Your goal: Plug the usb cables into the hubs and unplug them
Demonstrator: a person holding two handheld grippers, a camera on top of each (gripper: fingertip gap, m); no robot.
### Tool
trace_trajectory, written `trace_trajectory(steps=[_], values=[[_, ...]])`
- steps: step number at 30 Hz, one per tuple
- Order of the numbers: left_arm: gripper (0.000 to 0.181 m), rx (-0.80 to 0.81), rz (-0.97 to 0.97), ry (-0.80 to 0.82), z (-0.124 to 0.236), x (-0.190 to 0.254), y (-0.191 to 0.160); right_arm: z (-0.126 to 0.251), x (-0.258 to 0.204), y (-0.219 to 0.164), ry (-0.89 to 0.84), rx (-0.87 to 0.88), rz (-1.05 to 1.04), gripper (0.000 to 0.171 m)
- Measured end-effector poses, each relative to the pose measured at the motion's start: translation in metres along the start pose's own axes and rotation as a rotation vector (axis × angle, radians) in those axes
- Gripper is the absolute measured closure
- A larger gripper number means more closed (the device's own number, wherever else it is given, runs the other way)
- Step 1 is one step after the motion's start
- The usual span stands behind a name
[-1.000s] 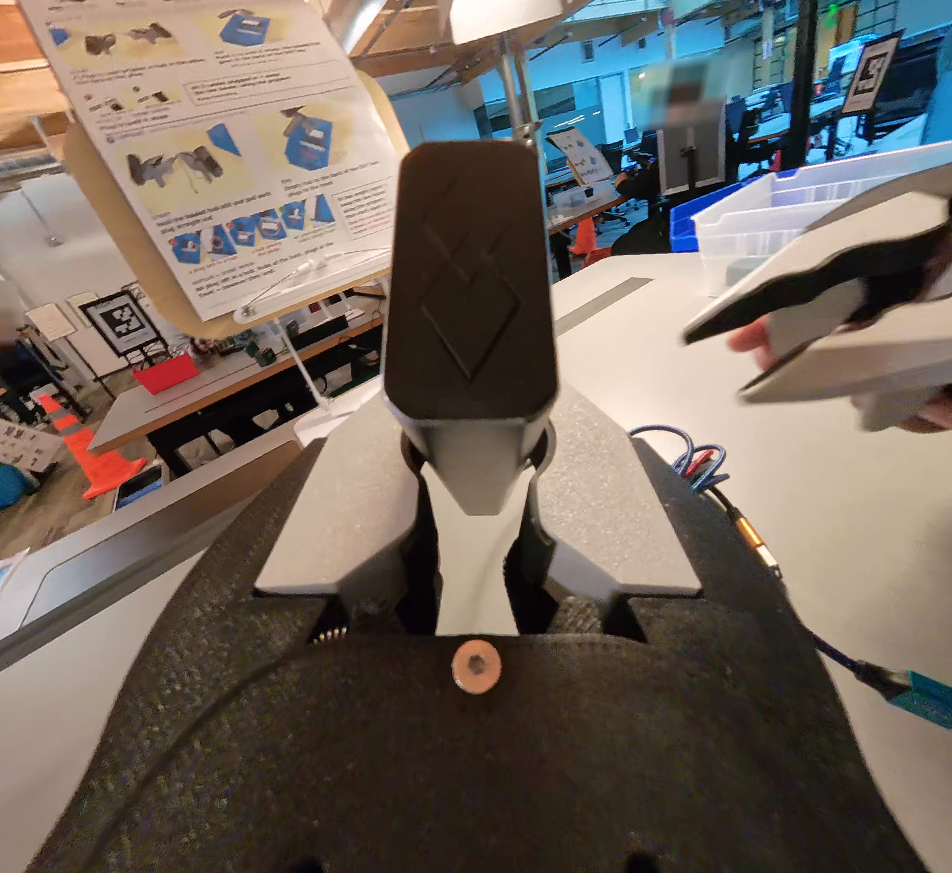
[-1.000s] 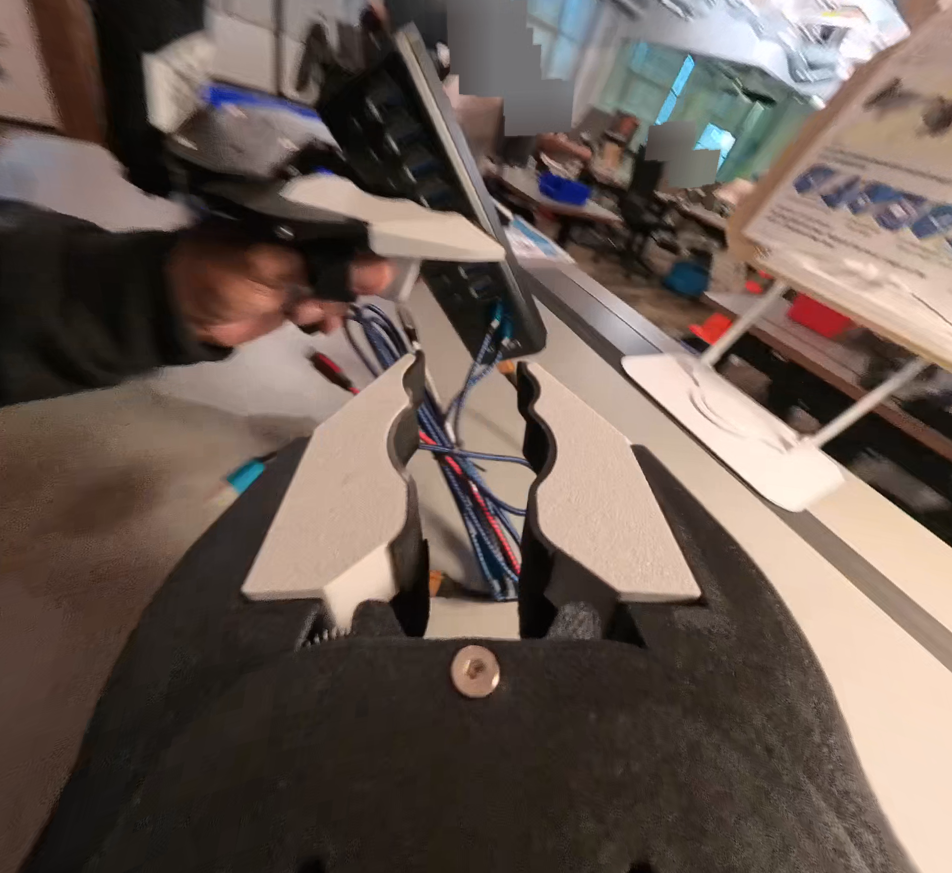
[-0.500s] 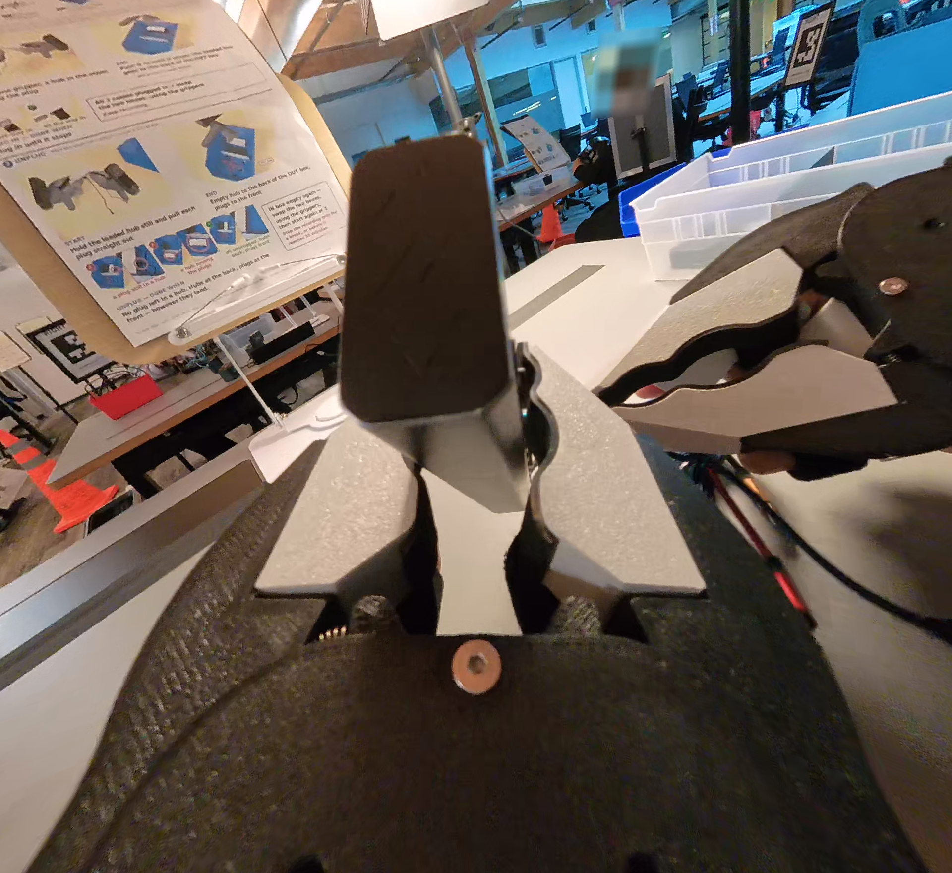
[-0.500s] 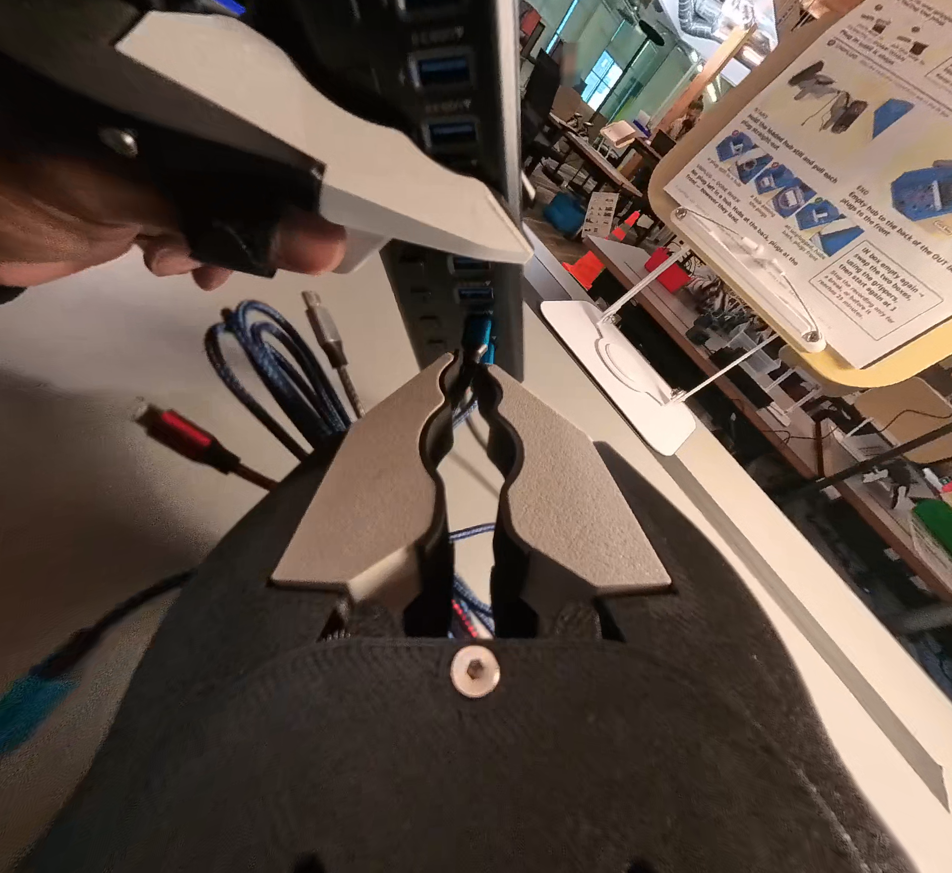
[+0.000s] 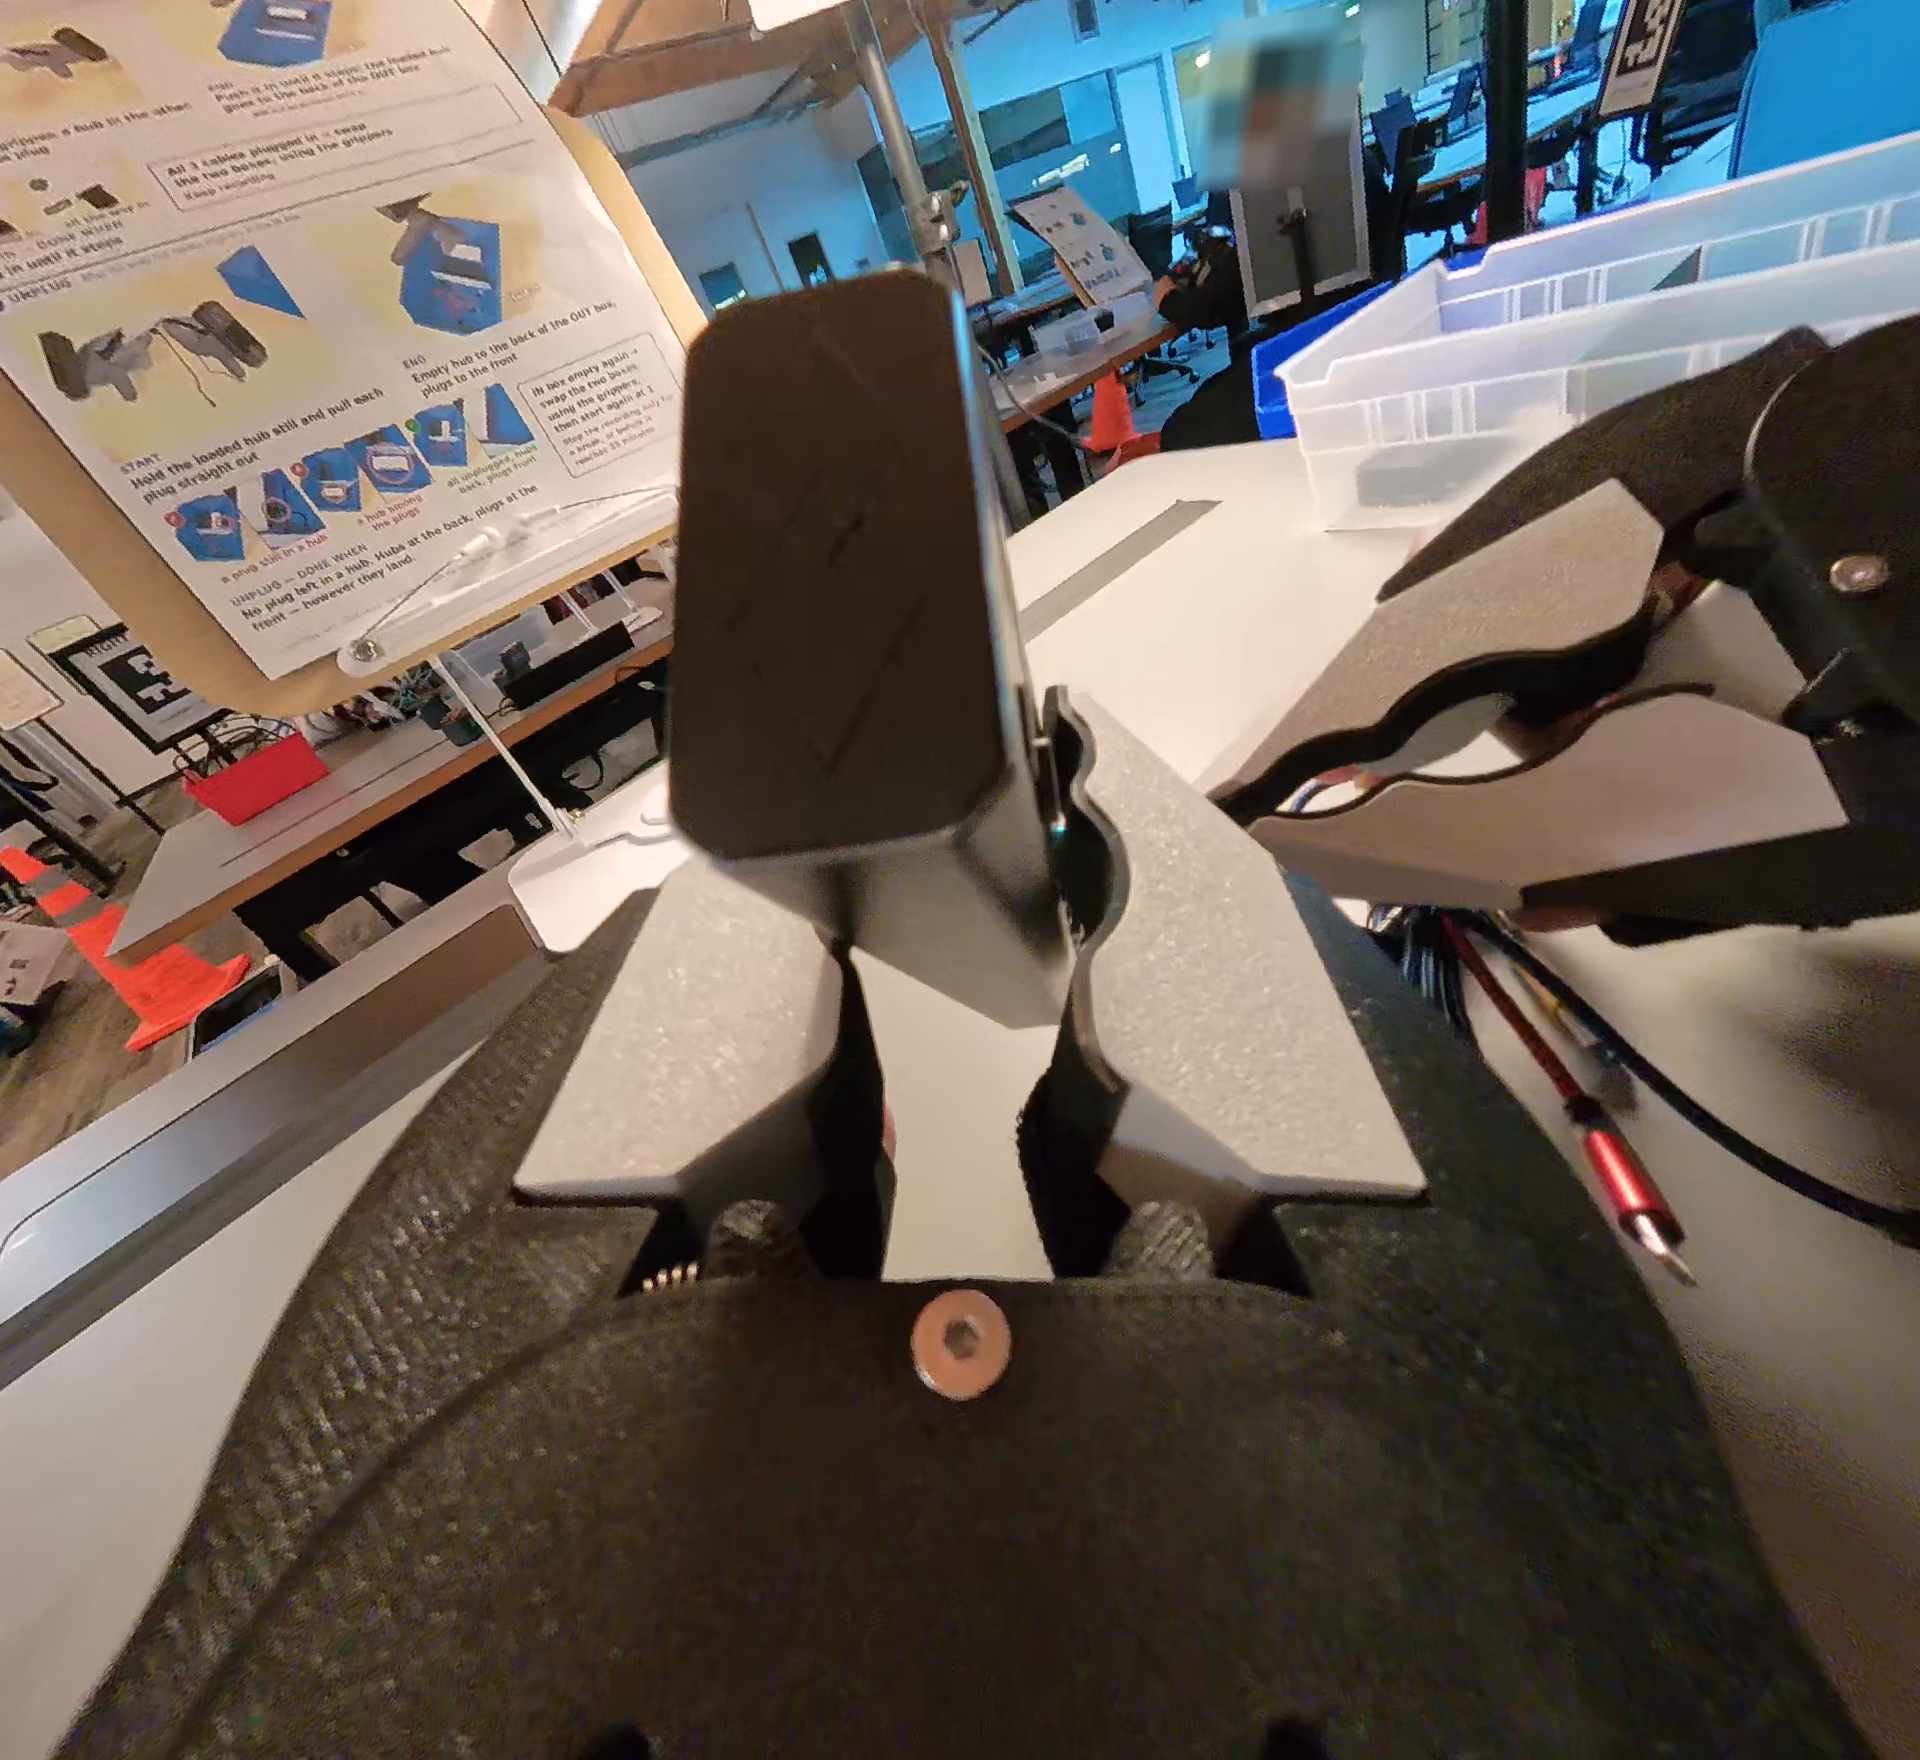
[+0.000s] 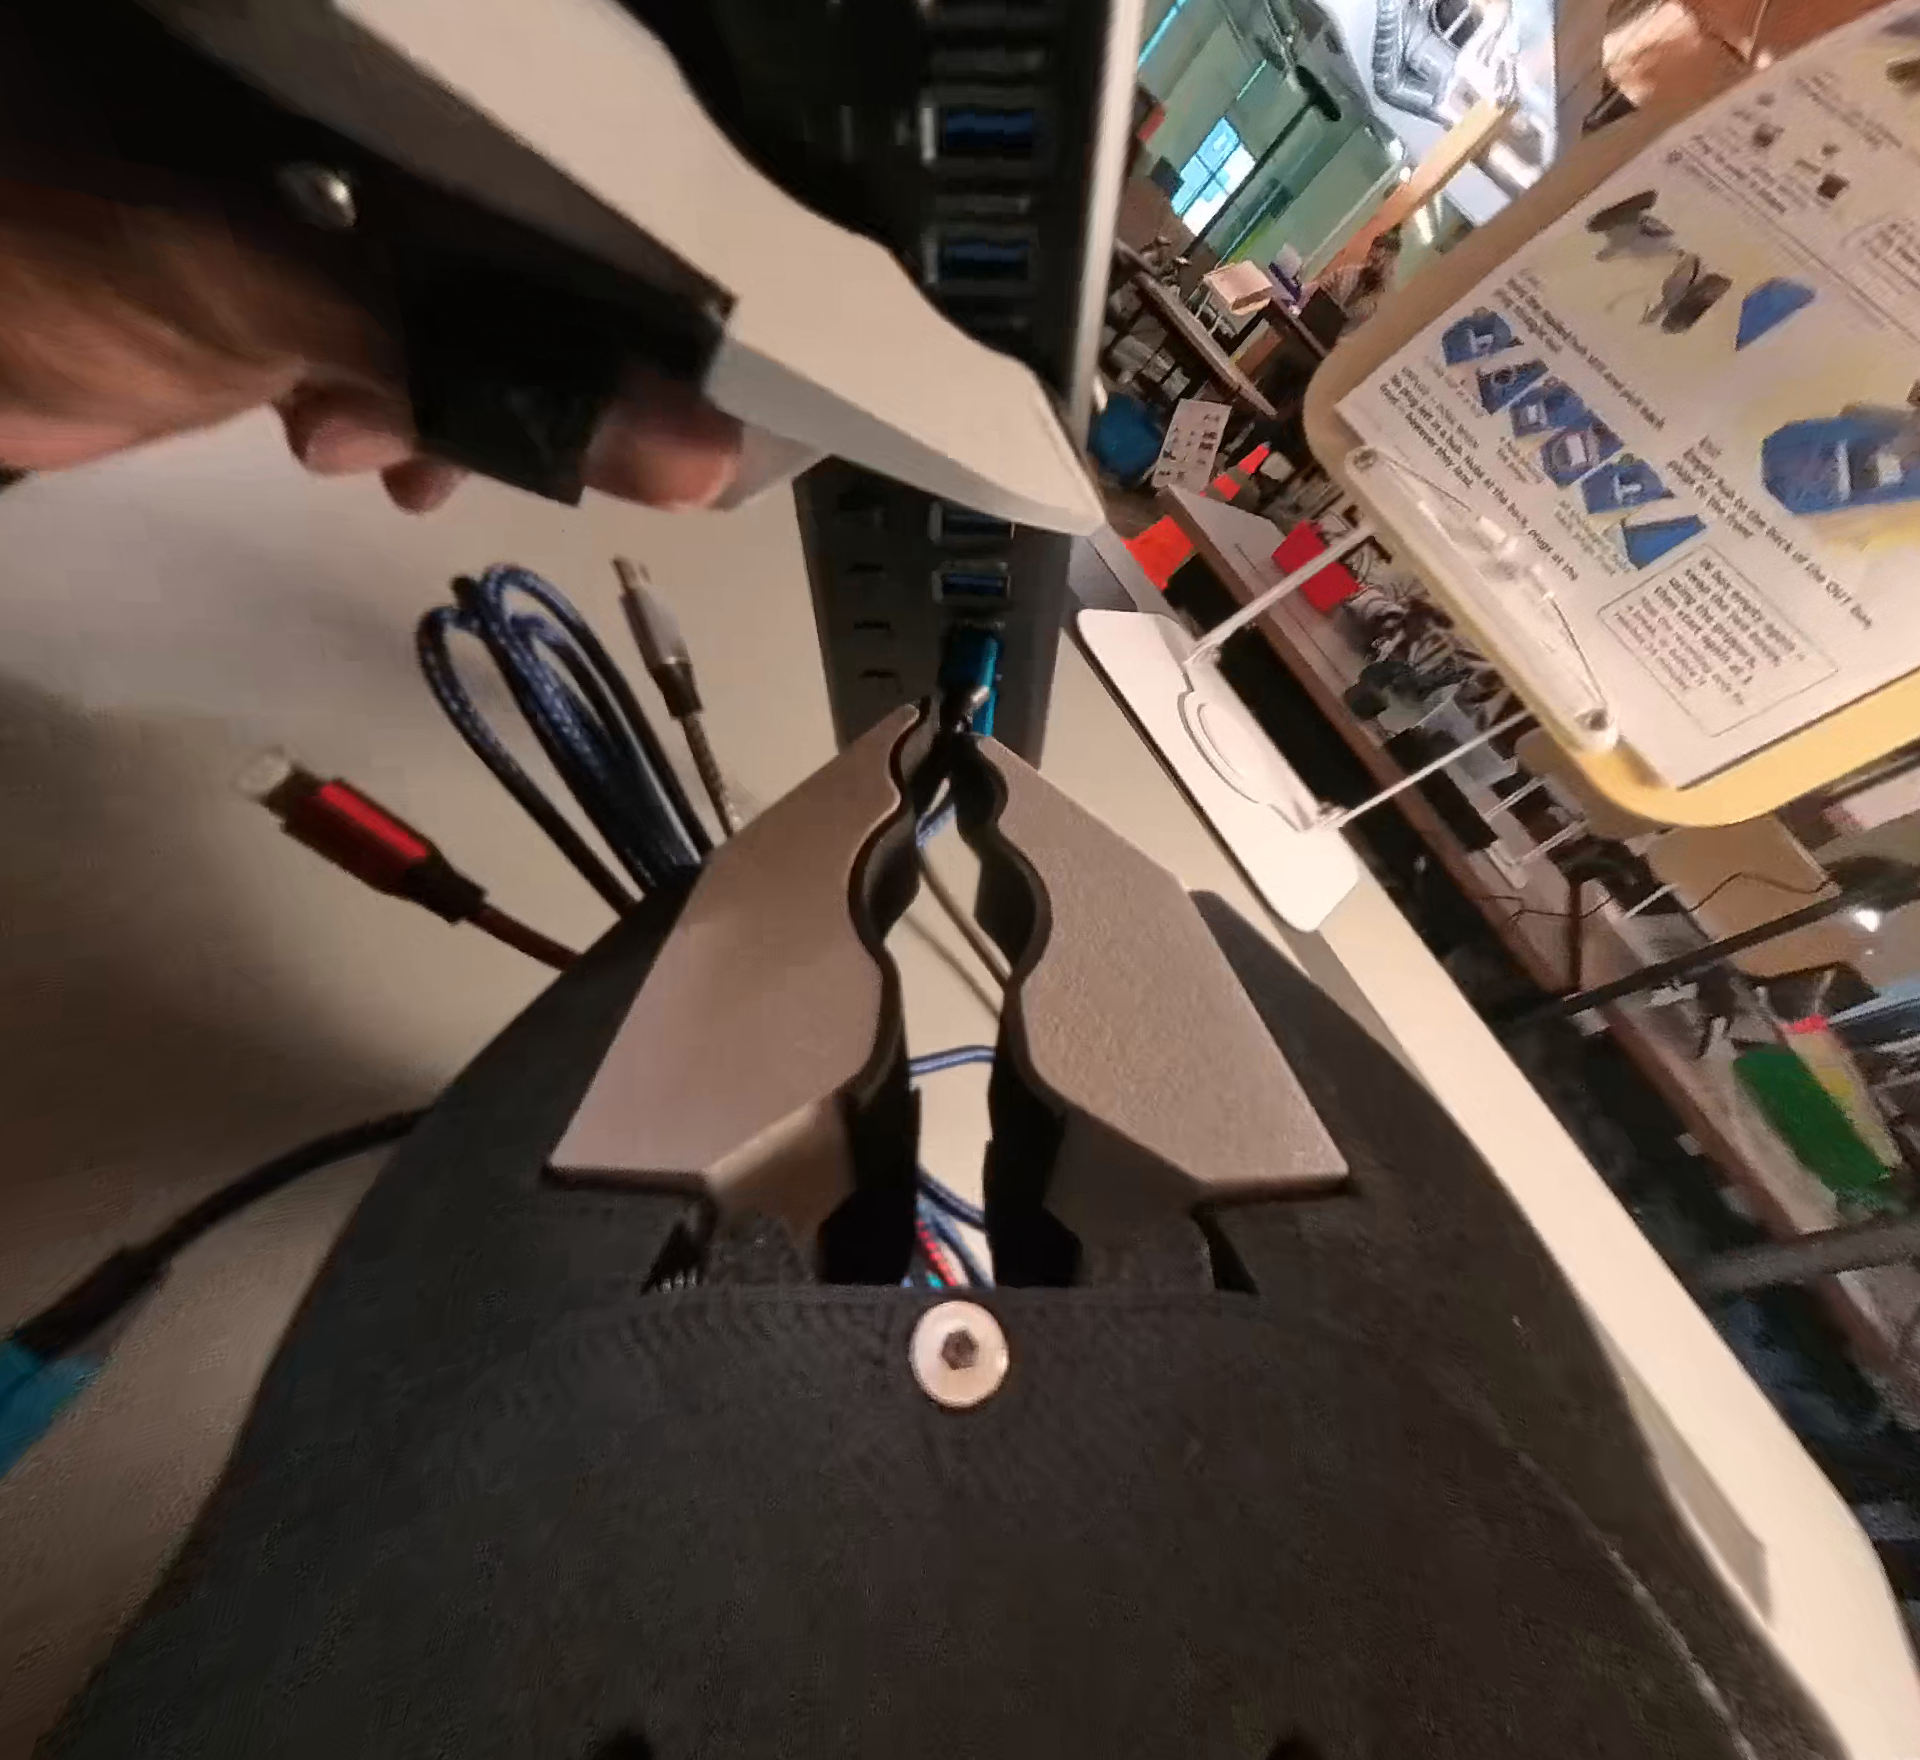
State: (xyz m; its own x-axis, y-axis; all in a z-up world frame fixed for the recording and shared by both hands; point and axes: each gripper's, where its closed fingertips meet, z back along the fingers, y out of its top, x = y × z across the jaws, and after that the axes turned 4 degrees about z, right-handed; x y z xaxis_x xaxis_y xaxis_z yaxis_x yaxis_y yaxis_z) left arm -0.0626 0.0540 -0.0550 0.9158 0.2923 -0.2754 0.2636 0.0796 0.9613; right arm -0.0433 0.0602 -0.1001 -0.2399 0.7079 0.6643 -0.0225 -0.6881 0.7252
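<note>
Right now my left claw [image 5: 961,837] is clamped on the lower end of a black USB hub [image 5: 831,557], holding it upright above the white counter [image 5: 1174,588]. Its smooth back faces the left wrist camera, and the row of blue ports [image 6: 982,121] shows in the right wrist view, running up out of frame.

My right claw [image 6: 948,742] is nearly pressed together just below the hub's bottom end, pinching the cable right behind a blue USB plug [image 6: 971,666]. That plug sits in the lowest port of the hub; I cannot tell how deep it is seated. A blue braided cable [image 6: 940,1066] runs back between the claw's fingers.

From the left wrist camera, my right claw [image 5: 1242,791] comes in from the right with its tips close beside the hub, and thin wires show in the narrow gap between its fingers.

Loose on the counter lie a red cable [image 6: 364,837] with its metal-tipped connector, a coiled dark blue braided cable [image 6: 551,692] and a grey braided cable [image 6: 670,661] with a silver plug. A teal connector [image 6: 31,1398] sits at the left edge, on a black lead.

Behind the counter stands a tilted instruction sheet [image 5: 281,276] on a clear stand, and clear plastic bins [image 5: 1558,370] sit at the far right.
</note>
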Motion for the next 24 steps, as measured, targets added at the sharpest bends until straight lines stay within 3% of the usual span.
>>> trace_trajectory(steps=[4, 7, 10, 12, 16, 18, 24], values=[[0.143, 0.029, 0.013, 0.009, -0.001, -0.002, 0.007, 0.003, 0.012, 0.003, 0.010, 0.009, -0.098, 0.169], [0.149, -0.018, -0.010, 0.145, 0.005, -0.035, -0.004, 0.012, -0.020, 0.017, 0.089, 0.083, 0.003, 0.171], [0.149, 0.002, 0.201, 0.169, 0.017, -0.076, -0.012, 0.011, 0.016, -0.004, -0.037, -0.021, 0.000, 0.169], [0.150, 0.069, 0.311, 0.148, 0.022, -0.086, -0.007, 0.012, 0.016, -0.008, 0.064, 0.007, -0.102, 0.169], [0.150, 0.059, 0.248, 0.126, 0.016, -0.072, -0.006, 0.015, -0.018, -0.010, 0.228, 0.049, -0.034, 0.164], [0.150, 0.059, 0.180, 0.100, 0.011, -0.058, -0.003, 0.019, -0.017, -0.002, 0.269, 0.083, -0.079, 0.144], [0.151, 0.101, 0.067, 0.020, 0.007, -0.022, 0.013, 0.036, 0.041, 0.016, 0.230, 0.242, -0.454, 0.137]])
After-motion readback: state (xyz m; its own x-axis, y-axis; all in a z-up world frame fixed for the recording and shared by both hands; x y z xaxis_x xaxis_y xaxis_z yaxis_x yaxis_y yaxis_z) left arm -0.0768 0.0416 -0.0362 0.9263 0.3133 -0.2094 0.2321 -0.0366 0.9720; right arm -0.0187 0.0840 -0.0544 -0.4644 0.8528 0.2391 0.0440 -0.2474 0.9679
